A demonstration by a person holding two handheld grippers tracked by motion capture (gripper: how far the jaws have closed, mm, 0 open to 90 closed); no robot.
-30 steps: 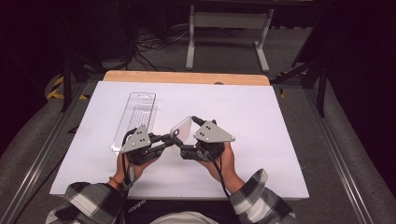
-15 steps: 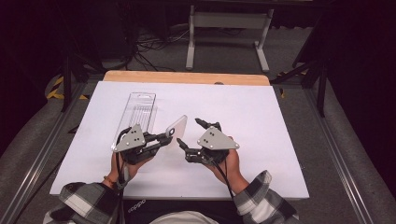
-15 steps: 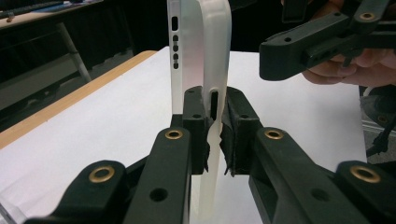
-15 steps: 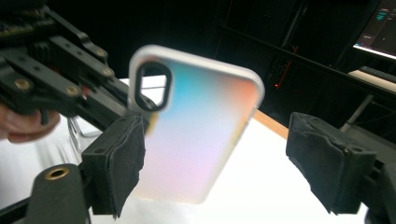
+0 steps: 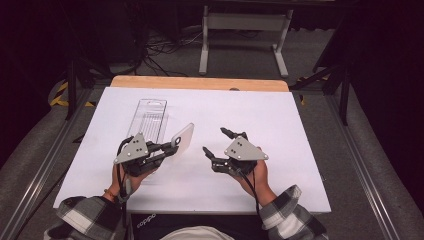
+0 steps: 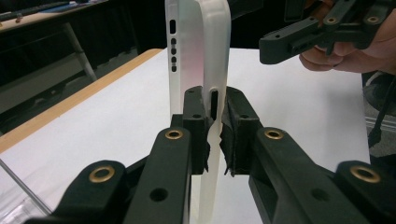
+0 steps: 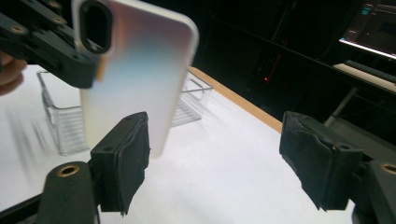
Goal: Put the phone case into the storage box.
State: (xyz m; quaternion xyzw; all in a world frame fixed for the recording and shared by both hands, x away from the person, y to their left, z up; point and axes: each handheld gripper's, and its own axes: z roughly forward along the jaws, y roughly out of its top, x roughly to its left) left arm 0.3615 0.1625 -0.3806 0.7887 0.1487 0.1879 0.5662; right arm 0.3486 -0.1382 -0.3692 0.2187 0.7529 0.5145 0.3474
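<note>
Above white table, left claw clamps phone case.

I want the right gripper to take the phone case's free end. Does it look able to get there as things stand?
Probably yes. The right gripper is open and empty beside the phone case, which the left gripper holds above the table by one end; nothing lies between them.

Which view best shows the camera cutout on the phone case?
The right gripper view: the phone case turns its back, cutout at top left. The left gripper view shows its edge clamped in the left tongs; the high view shows it small.
</note>
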